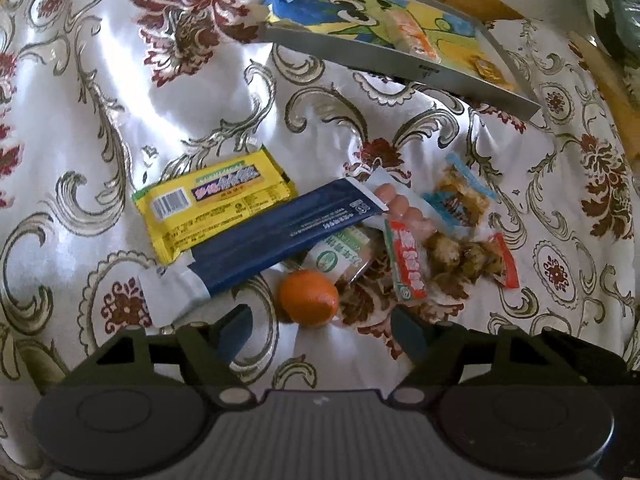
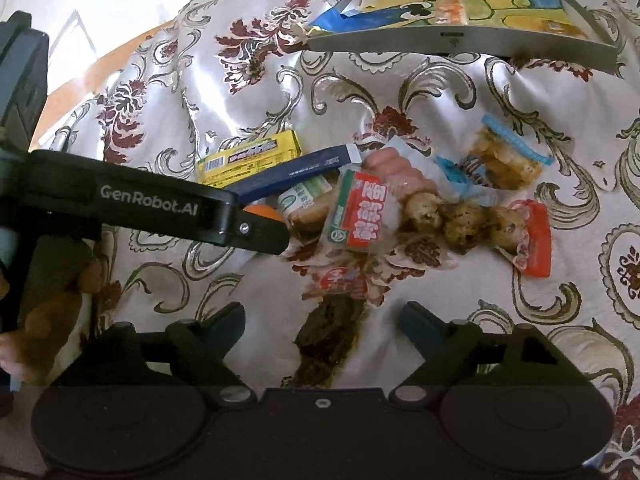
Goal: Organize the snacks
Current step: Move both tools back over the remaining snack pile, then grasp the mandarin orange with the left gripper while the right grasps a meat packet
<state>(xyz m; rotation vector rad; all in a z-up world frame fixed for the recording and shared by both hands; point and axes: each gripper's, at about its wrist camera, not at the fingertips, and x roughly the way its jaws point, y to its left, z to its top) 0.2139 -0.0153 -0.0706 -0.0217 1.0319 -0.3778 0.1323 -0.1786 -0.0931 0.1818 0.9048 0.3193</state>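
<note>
Altogether one orange (image 1: 308,298), one grey tray (image 1: 400,60)

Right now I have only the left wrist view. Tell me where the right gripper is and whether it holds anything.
Observer: The right gripper is open and empty, and sits short of the snack pile on its near side.
Operator: Say what lies straight ahead of it.
Observer: The red-labelled pack, with the pack of speckled brown balls just to its right.
Operator: Report how my left gripper looks from there.
Observer: One finger of the left gripper comes in from the left and hides most of the orange. Only a sliver shows.
</note>
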